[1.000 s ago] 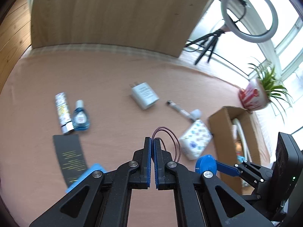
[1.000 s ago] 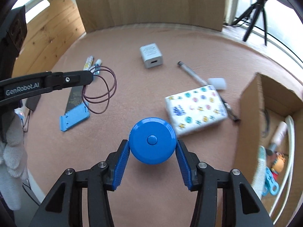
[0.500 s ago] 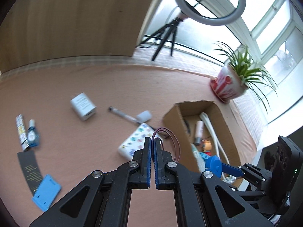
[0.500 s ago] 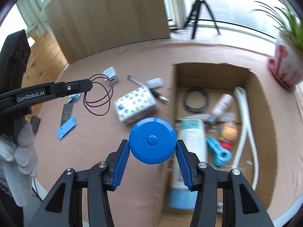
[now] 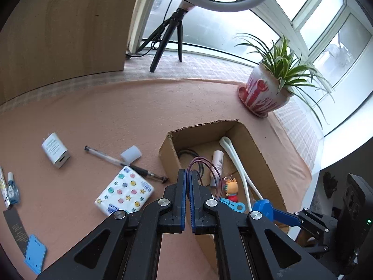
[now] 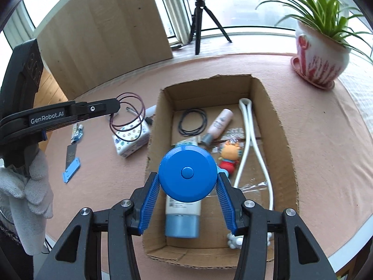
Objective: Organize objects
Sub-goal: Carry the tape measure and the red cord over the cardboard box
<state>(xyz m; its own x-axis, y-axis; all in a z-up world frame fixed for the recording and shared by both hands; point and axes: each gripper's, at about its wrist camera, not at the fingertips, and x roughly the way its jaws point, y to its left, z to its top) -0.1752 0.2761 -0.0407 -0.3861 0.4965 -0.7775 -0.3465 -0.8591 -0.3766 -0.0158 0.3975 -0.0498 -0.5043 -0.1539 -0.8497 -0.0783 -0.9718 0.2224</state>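
The left gripper (image 5: 188, 175) is pressed together on a thin maroon cord loop (image 6: 127, 114), which hangs from its tips above the near wall of the cardboard box (image 6: 282, 126); the right gripper (image 6: 186, 189) is clamped on a round blue disc (image 6: 186, 173), held over the middle of the box. Progress is judged as well advanced. Already lying in the box are noted a black cord ring (image 6: 193, 125), a pink tube (image 6: 220, 123), a white looped cable (image 6: 250, 140), a small orange figurine (image 6: 229, 155), a blue-capped tube (image 6: 183, 219) and a blue plastic piece (image 5: 234, 206); a small white object at the near right corner cannot be identified, being mostly hidden behind the right gripper. Left on the pink tablecloth (image 5: 116, 107) are recorded a white charger (image 5: 55, 149), a pen (image 5: 121, 163), a white eraser-like block (image 5: 131, 154), a patterned tissue pack (image 5: 124, 193), a small blue bottle (image 5: 12, 190) beside a narrow printed strip, and a black card with a blue clip (image 5: 35, 253). Two releases are judged to be due next, followed by further trips. Open floor is seen along the right side of the box. The left box wall stands close under the cord, so the loop may snag on its edge. The plant pot (image 6: 319, 56) stands well apart at the far right, and the table edge is seen just beyond the near end of the box.
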